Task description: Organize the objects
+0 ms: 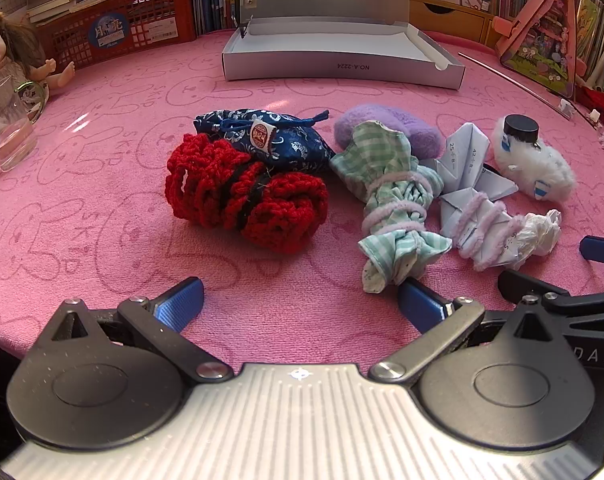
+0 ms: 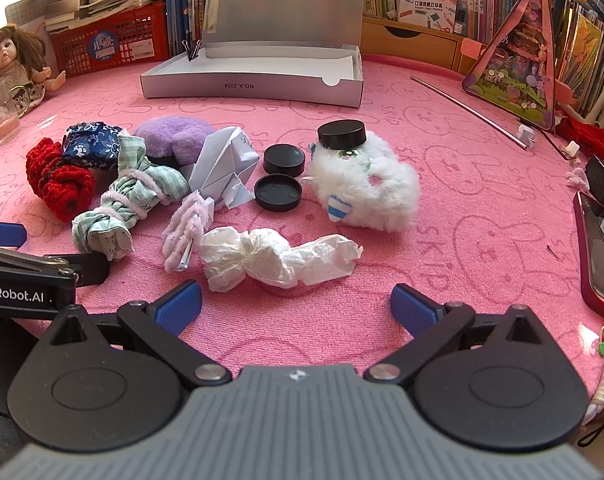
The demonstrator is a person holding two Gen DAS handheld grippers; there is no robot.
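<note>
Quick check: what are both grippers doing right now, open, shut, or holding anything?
Left gripper: open, jaws wide, nothing between them.
Right gripper: open, jaws wide, empty, above the pink cloth.

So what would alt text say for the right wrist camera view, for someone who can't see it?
The right gripper hangs open over a pink cloth, blue fingers spread just short of a crumpled white tissue. Beyond lie a white fluffy toy with a black cap on top, folded paper, and an open grey box.
</note>
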